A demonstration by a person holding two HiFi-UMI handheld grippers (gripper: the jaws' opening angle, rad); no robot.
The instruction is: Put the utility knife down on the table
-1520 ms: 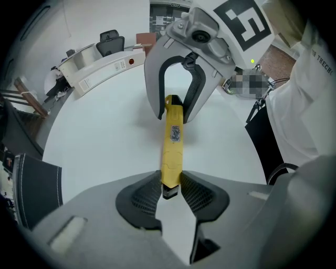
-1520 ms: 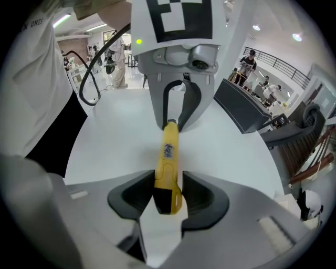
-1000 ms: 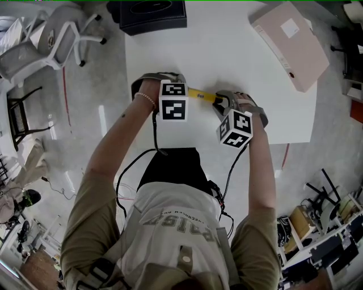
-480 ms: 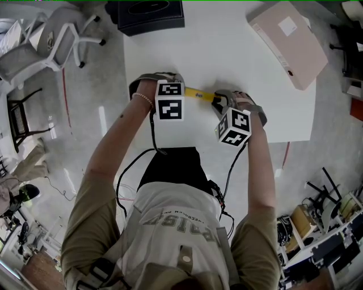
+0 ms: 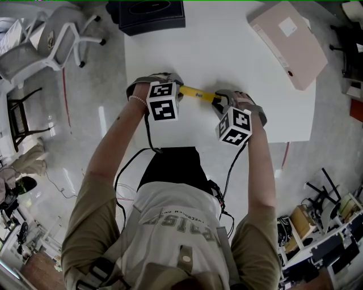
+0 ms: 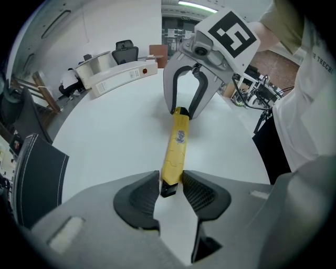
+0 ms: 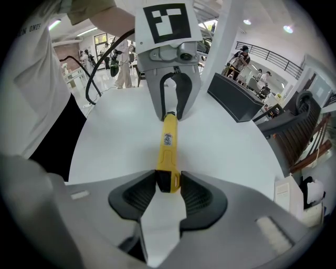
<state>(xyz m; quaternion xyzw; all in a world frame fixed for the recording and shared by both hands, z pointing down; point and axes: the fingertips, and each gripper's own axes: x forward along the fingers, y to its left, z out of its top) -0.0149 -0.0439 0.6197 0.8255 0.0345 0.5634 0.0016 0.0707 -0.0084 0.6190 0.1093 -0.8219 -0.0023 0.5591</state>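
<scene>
knife [image 5: 198,94]: yellow body, black end, small blue print on the side
table [image 5: 227,51]: plain white
binder [image 5: 295,51]: pale pink, white label
box [image 5: 152,14]: black
right gripper [image 7: 169,185]: grey shell, black ribbed pads, white cube with black square markers
shirt [image 5: 181,226]: off-white, grey lettering, khaki sleeves
chair [image 5: 51,39]: light grey
floor [image 5: 102,73]: grey, glossy
cables [image 5: 150,133]: black
</scene>
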